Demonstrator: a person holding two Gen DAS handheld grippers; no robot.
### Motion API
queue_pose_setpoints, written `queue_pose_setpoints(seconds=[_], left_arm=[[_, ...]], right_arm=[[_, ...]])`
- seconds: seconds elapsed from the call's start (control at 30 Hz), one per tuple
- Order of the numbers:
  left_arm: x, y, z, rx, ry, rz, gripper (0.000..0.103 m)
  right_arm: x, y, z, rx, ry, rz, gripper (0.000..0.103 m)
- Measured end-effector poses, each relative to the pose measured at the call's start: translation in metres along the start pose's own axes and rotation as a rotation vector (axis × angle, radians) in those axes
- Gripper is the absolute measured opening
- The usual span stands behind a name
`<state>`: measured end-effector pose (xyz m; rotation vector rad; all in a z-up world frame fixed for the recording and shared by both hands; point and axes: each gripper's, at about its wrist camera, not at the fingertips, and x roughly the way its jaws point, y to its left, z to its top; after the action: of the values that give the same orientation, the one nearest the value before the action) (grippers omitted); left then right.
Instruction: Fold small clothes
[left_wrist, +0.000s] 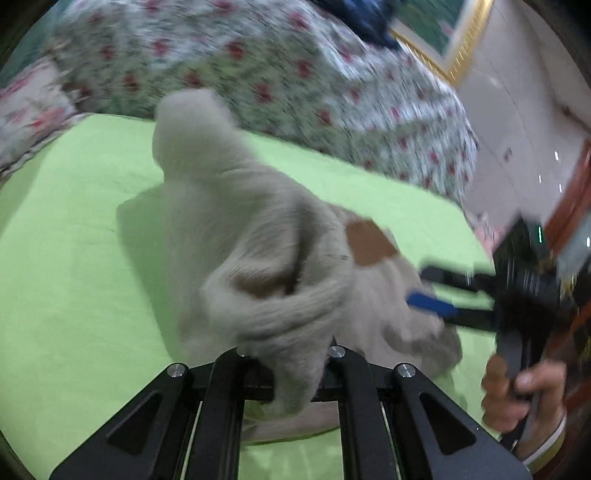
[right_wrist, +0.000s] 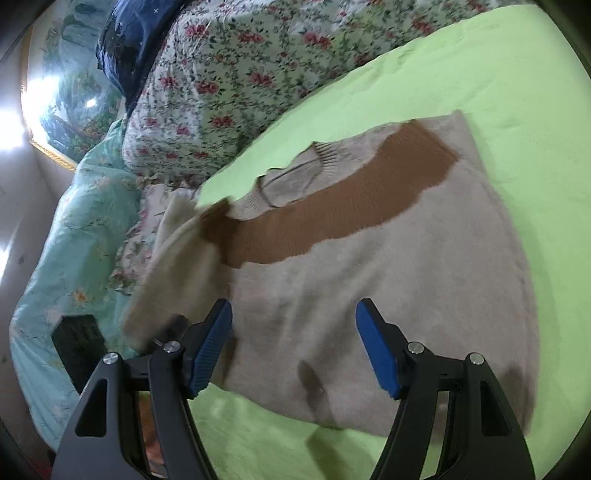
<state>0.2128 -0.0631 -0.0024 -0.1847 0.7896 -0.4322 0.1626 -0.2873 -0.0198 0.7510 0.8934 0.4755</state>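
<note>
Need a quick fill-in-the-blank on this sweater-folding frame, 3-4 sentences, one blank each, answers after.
1. The beige knit sweater lies on a bright ____ bedsheet.
2. The band across the sweater's chest is ____.
3. The left tongs are shut on a bunched fold of the ____.
4. The right tongs, with blue pads, stand ____ above the sweater.

Missing words: green; brown; sweater; open
</note>
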Motion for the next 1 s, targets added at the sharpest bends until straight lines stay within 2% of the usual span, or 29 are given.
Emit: queue_pose_setpoints(seconds=[0.13,0.3,0.43,0.5,0.53,0.57,0.6,0.7,0.83,0.93,1.0], left_arm=[[0.023,-0.007,-0.012,0.005,0.061,-0.015,0.007],[0.024,-0.001,-0.017,-0.010,0.066,-0.032,0.007],[0.024,-0.006,-0.019,0.026,0.068,-0.009,0.007],[0.024,-0.012,-0.020,0.056,0.068,0.016,0.007],[0.023,-0.013,-0.021,0.062,0.068,0.024,0.007],[0.023,-0.014,-0.021,0.064,0.070,0.031,0.007],[0.023,-0.017,-0.018,0.060,0.074,0.033,0.007],[0.015,-0.031,-0.009,0.076,0.053,-0.013,0.007],[0.018,-0.073,-0.001,0.144,0.040,-0.094,0.008],[0.039,-0.108,-0.005,0.195,0.070,-0.116,0.008],[0.063,-0.123,-0.013,0.205,0.115,-0.114,0.008]], right_arm=[[0.026,-0.002,0.017,0.013,0.077,0.054,0.073],[0.077,0.005,0.026,0.025,0.195,0.101,0.075],[0.115,0.020,0.040,0.027,0.242,0.166,0.075],[0.131,0.024,0.051,0.023,0.239,0.153,0.073],[0.139,0.026,0.058,0.009,0.238,0.130,0.065],[0.144,0.028,0.062,-0.001,0.241,0.112,0.037],[0.145,0.029,0.066,-0.005,0.245,0.102,0.021],[0.115,0.049,0.077,-0.092,0.184,0.126,0.018],[0.051,0.063,0.085,-0.234,0.084,0.075,0.018],[0.017,0.042,0.089,-0.262,0.040,-0.014,0.018],[0.008,0.015,0.090,-0.218,0.043,-0.060,0.018]])
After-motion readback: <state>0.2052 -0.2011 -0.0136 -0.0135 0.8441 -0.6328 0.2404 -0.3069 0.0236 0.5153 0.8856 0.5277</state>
